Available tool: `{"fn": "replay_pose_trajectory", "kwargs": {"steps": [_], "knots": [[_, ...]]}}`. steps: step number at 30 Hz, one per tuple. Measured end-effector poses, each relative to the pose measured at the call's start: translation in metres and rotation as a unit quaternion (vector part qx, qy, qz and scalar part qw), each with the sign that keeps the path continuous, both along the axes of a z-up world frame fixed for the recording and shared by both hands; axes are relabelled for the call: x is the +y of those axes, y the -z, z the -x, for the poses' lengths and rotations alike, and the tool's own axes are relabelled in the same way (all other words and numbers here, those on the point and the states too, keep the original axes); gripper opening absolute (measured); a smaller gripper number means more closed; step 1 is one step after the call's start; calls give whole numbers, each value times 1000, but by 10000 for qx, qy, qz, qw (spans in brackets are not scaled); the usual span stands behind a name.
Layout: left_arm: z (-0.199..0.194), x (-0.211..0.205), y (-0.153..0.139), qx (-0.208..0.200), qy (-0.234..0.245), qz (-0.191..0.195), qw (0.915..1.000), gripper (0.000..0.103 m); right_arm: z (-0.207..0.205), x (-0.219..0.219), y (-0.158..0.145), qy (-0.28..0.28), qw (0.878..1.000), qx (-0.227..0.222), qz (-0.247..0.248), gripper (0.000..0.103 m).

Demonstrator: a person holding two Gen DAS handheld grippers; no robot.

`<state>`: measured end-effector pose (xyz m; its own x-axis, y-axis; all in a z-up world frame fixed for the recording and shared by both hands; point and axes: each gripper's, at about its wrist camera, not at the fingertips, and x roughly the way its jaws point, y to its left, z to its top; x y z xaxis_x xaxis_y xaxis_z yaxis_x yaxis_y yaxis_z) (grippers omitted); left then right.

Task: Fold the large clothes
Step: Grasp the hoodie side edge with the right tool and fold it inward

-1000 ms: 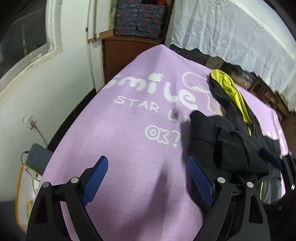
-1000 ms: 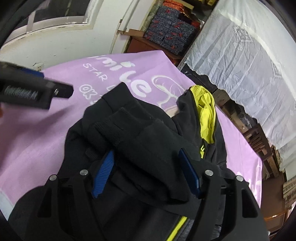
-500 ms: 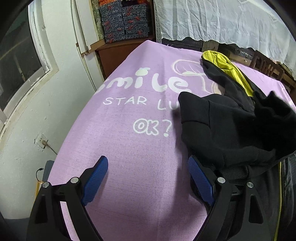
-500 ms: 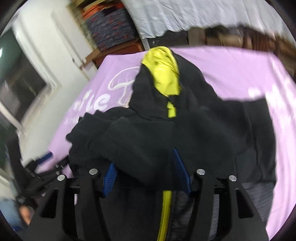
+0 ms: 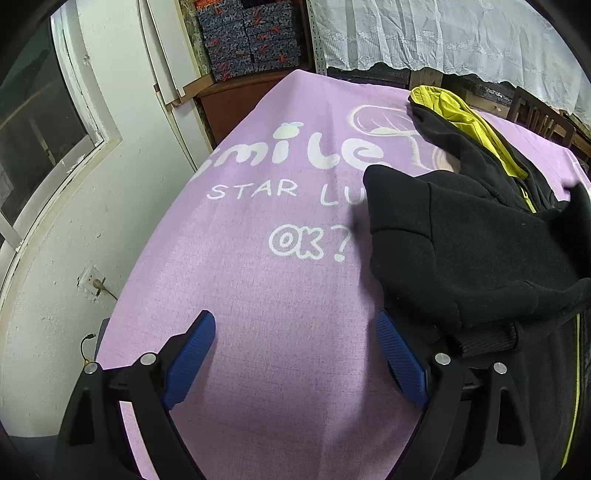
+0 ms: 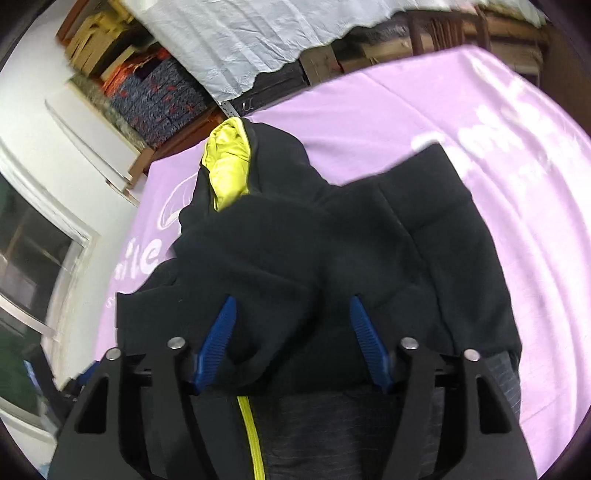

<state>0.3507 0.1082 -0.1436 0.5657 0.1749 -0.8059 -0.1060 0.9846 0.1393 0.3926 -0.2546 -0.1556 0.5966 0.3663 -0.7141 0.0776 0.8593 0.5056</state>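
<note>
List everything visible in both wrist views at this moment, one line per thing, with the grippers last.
hooded jacket: one, black with yellow-green hood lining and zip, lying bunched on the cloth.
printed cloth: one, lilac with white lettering, spread over the work surface.
patterned boxes: a stack, dark blue with red marks, on a brown cabinet beyond the cloth.
lace curtain: one, white, hanging at the back.
window: one, white frame, left wall.
wall socket: one, white, below the window.
left gripper: black, blue pads, open over bare cloth.
right gripper: black, blue pads, jacket fabric bunched between its jaws, which have just been opening.
</note>
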Motion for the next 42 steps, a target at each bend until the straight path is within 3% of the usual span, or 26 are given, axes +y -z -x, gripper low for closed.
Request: {"fn": "replay_pose_trajectory", "kwargs": {"steps": [7, 13, 15, 19, 20, 22, 23, 26, 29, 31, 33, 35, 37, 39, 42], "knots": [[2, -3, 0, -63, 20, -114, 9999, 89, -4, 1, 2, -131, 9993, -70, -354, 63], [1, -4, 0, -59, 23, -127, 9999, 89, -10, -24, 17, 294, 9944, 31, -1013, 63], [1, -5, 0, -60, 21, -140, 9999, 89, -12, -23, 17, 288, 9948, 37, -973, 63], [2, -6, 0, -77, 26, -194, 9998, 89, -24, -3, 16, 271, 9990, -43, -339, 66], [1, -6, 0, -77, 24, -199, 9998, 89, -26, 1, 16, 273, 9993, -80, -242, 64], [1, -6, 1, -72, 18, -202, 9998, 89, -28, 9, 16, 238, 9996, -130, -81, 20], [0, -5, 1, -64, 15, -199, 9998, 89, -29, 10, 17, 239, 9996, -119, -81, 14], [0, -4, 1, -59, 15, -160, 9999, 89, -24, 11, -2, 285, 9987, -414, -68, 11], [1, -5, -1, -90, 13, -191, 9998, 89, -9, 7, -51, 262, 9936, -1092, -95, 9], [2, -7, -1, -99, 26, -224, 9997, 89, 6, -1, -69, 323, 9904, -1341, 67, 7], [1, -8, 0, -88, 58, -240, 9997, 89, 17, -11, -65, 463, 9904, -1241, 399, 7], [2, -11, 1, -77, 101, -312, 9994, 89, 17, -22, -34, 494, 9927, -726, 823, 8], [2, -14, 2, -96, 107, -408, 9991, 89, 13, -36, 8, 438, 9962, -24, 748, 11], [4, -15, 3, -123, 93, -501, 9986, 90, 21, -51, 20, 547, 9980, -31, 315, 17], [5, -14, 1, -169, 52, -504, 9986, 90, 29, -53, 10, 576, 9972, -180, 431, 21]]}}
